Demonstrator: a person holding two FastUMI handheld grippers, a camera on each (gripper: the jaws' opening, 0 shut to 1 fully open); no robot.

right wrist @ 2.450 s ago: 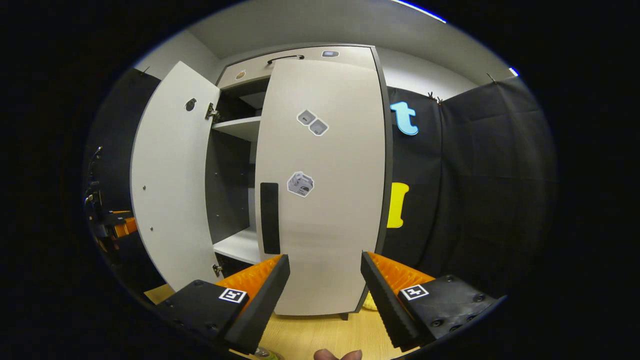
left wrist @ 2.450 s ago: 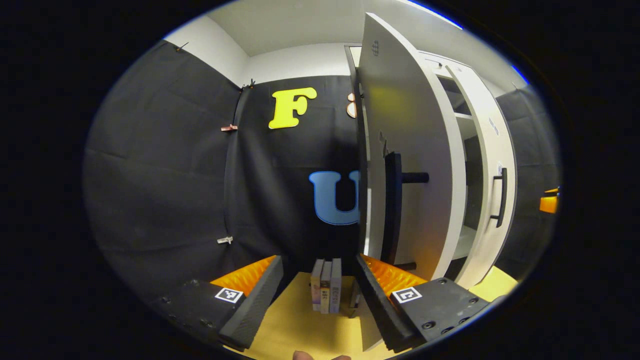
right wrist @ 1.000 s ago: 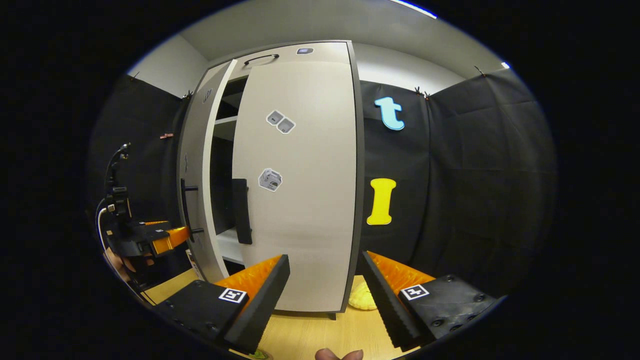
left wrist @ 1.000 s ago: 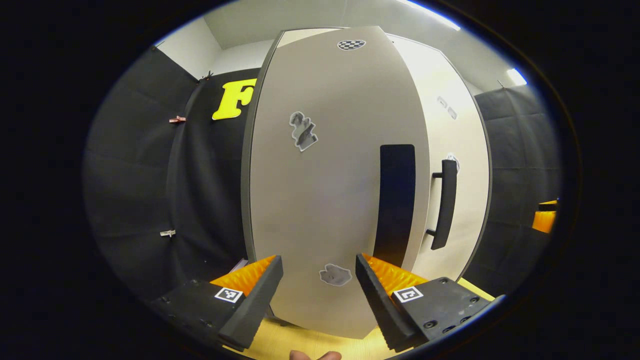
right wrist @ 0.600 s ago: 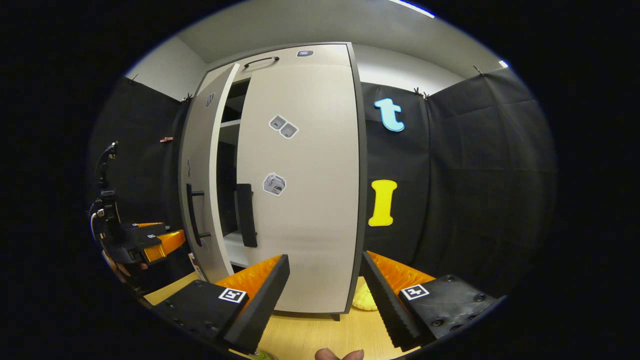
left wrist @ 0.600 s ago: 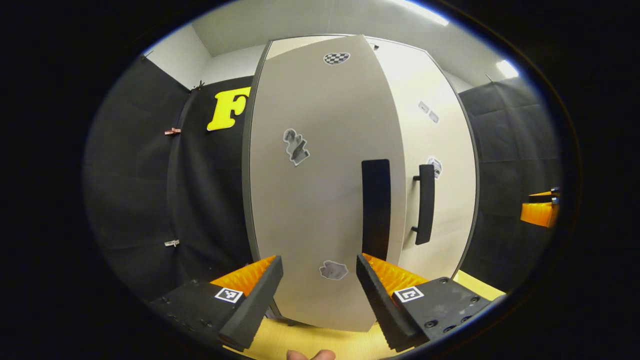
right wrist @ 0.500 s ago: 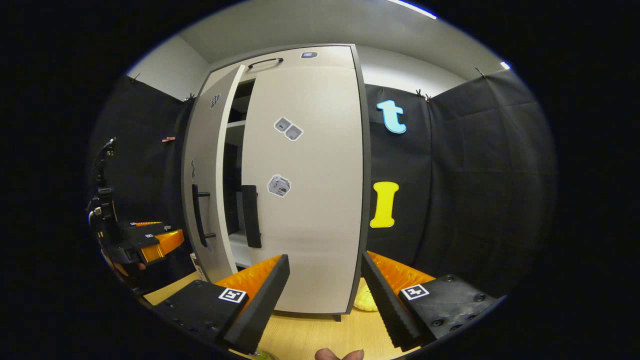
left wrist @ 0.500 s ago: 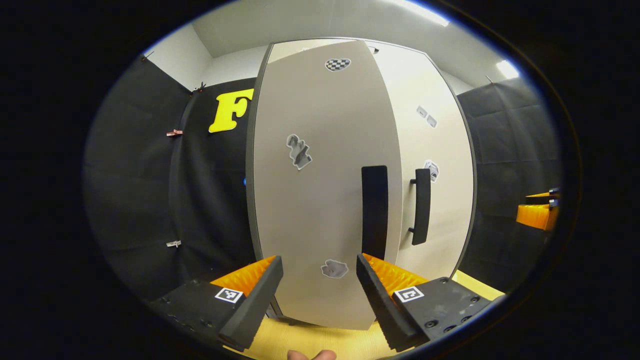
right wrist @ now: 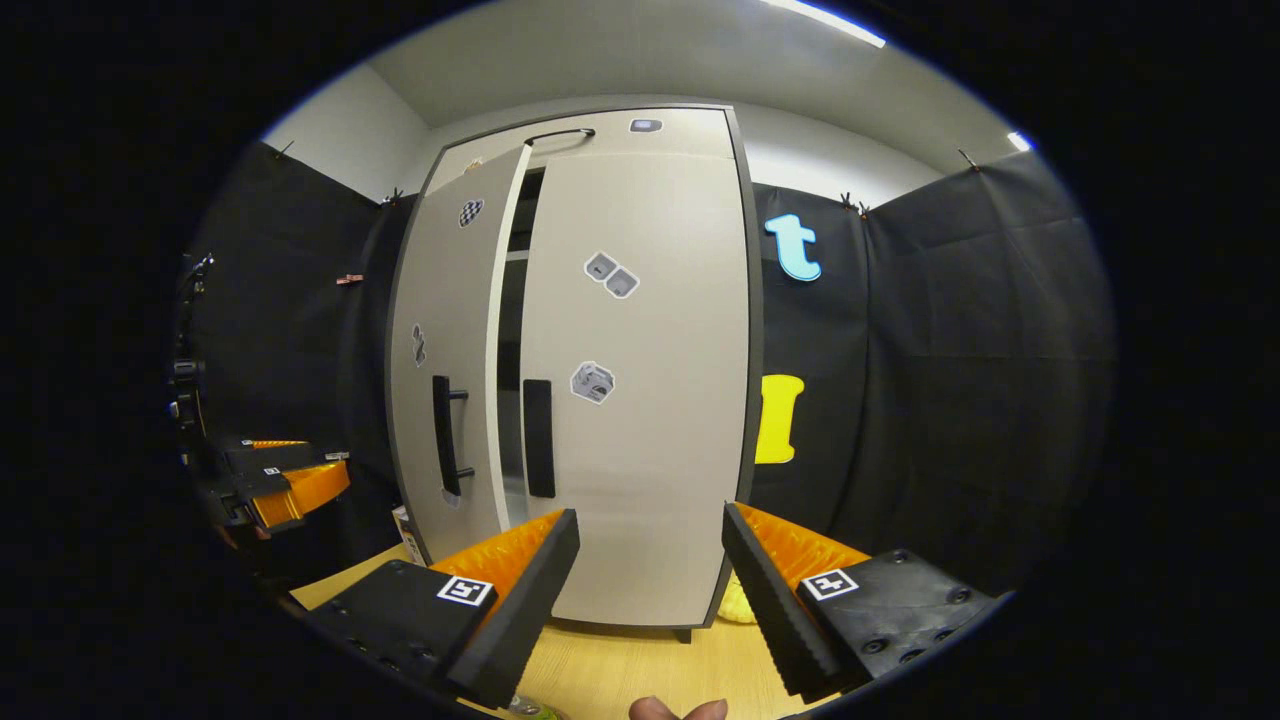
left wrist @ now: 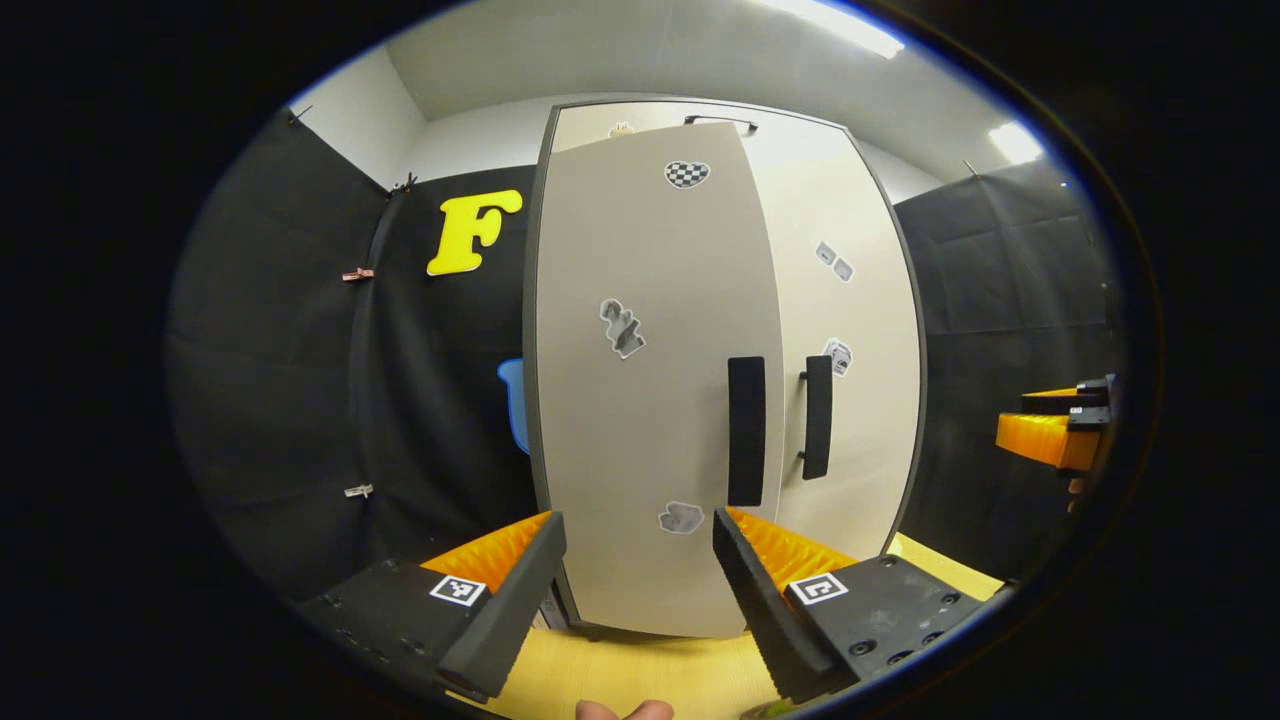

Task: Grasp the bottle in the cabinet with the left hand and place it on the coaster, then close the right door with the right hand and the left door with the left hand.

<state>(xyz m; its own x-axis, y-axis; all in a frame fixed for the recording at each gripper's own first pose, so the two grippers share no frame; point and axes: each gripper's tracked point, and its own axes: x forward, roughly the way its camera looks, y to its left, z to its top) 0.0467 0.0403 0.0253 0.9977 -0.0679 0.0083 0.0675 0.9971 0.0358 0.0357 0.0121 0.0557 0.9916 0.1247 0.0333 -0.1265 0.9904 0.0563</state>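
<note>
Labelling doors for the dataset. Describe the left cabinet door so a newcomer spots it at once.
Find the tall pale cabinet against the black cloth. The left door is the panel ajar, a dark gap beside it. Unlike the right door, it carries a checkered sticker near its top.

The surface (right wrist: 640,670) is of light yellowish wood, and the tall pale cabinet (right wrist: 640,400) stands directly on it, on a short dark foot that shows under its lower right corner. Just beside that corner, in the right gripper view, a small pale yellow bumpy thing (right wrist: 737,603) lies on the surface; what it is I cannot tell. In the left gripper view the same wood shows under the cabinet (left wrist: 650,420) and to its right, and a small greenish thing (left wrist: 765,711) sits at the bottom edge.
</note>
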